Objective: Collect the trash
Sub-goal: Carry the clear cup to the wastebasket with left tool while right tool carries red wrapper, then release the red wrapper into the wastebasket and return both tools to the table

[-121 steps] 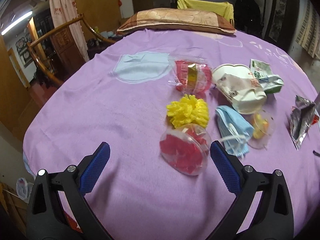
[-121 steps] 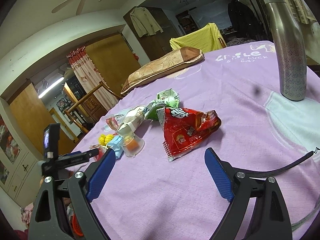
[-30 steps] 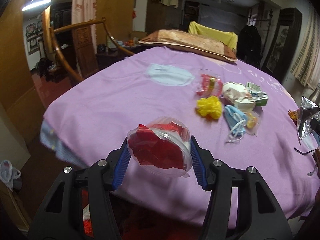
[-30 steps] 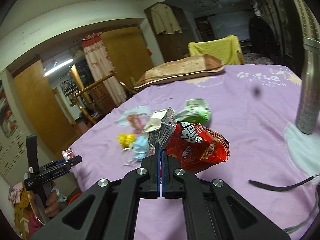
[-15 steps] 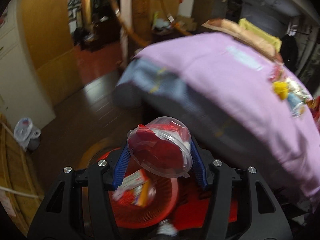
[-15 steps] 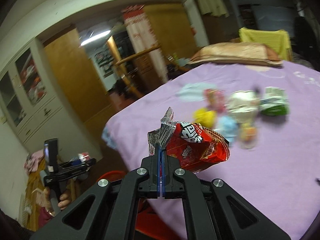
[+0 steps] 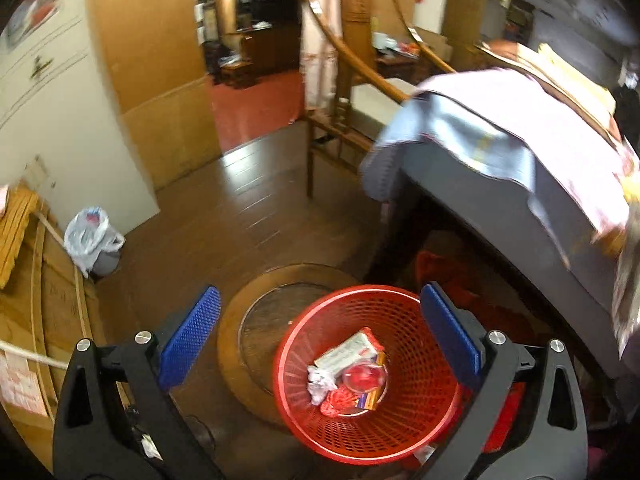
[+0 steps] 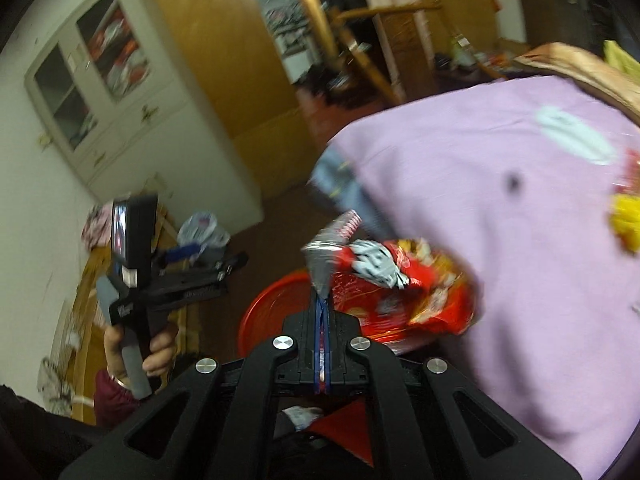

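My left gripper (image 7: 318,292) hangs over a red mesh basket (image 7: 420,396) on the floor. Its jaws are opening, with nothing between the blue pads. In the basket lie a clear cup of red scraps (image 7: 362,378), a white carton (image 7: 346,352) and crumpled paper. My right gripper (image 8: 322,300) is shut on the silver torn edge of a red snack bag (image 8: 400,292). It holds the bag beside the purple-clothed table (image 8: 480,200) and above the basket (image 8: 272,304). A hand (image 8: 156,352) holds the left gripper at the left of the right wrist view.
The table's edge (image 7: 520,168) overhangs the basket on the right. A wooden chair (image 7: 352,92) stands behind it. A white plastic bag (image 7: 92,236) sits by the wall, and a round wooden disc (image 7: 248,320) lies on the floor beside the basket. A yellow item (image 8: 626,220) lies on the cloth.
The left gripper swung from the table down over the basket and opened; the cup of red scraps now lies in the basket. The right gripper carried the snack bag to the table's edge.
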### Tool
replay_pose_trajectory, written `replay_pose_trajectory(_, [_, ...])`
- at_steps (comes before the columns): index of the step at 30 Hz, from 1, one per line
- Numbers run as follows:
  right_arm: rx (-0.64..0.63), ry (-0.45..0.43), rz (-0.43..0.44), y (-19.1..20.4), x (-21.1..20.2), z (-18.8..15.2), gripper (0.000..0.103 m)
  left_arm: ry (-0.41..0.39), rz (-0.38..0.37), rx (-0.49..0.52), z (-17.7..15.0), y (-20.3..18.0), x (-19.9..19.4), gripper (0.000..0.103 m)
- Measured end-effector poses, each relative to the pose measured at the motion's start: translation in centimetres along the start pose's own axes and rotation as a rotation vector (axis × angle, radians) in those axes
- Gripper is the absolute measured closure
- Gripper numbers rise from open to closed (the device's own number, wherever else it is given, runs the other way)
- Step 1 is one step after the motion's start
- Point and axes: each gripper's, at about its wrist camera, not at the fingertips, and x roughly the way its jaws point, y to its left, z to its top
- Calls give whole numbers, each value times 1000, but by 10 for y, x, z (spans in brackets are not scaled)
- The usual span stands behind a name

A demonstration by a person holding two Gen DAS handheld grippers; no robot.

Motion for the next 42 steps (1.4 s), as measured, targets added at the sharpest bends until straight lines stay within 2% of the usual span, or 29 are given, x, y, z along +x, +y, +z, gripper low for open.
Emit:
replay_pose_trajectory(5, [-56, 110, 74, 35, 53, 1, 101, 2, 28, -78, 1, 31, 6, 7])
replay_pose_trajectory(8, [-75, 168, 102, 47, 79, -1, 96, -7, 27, -96, 1, 42, 5, 7])
replay_pose_trajectory(10, [-69, 194, 106, 49, 88, -2, 84, -11, 30, -94, 0, 43, 5, 7])
replay_pose_trajectory(12, [-61, 194, 102, 48, 89, -1, 74, -14, 35, -89, -1, 41, 4, 7])
replay_pose_trajectory(13, [-58, 188, 99, 47, 87, -1, 72, -17, 35, -86, 0, 40, 4, 7])
replay_pose_trajectory(20, [-38, 143, 105, 39, 71, -4, 72, -21, 12, -61, 2, 24, 0, 7])
replay_pose_trajectory(24, [-43, 156, 140, 45, 84, -1, 71, -17, -13, -60, 4, 15, -2, 7])
replay_pose_trajectory(26, [-58, 187, 136, 47, 95, -3, 63, -18, -8, -60, 5, 14, -4, 7])
replay_pose_trajectory(27, [-64, 206, 135, 48, 101, -3, 47, -21, -1, -61, 6, 15, -5, 7])
replay_pose_trajectory(28, [-65, 214, 129, 49, 106, -2, 40, -23, 5, -63, 6, 17, -6, 7])
replay_pose_trajectory(35, [-29, 223, 93, 35, 107, -3, 40, -29, 15, -96, 6, 30, -7, 7])
replay_pose_trajectory(42, [-39, 98, -1, 19, 62, 0, 40, -39, 2, -64, 8, 14, -14, 7])
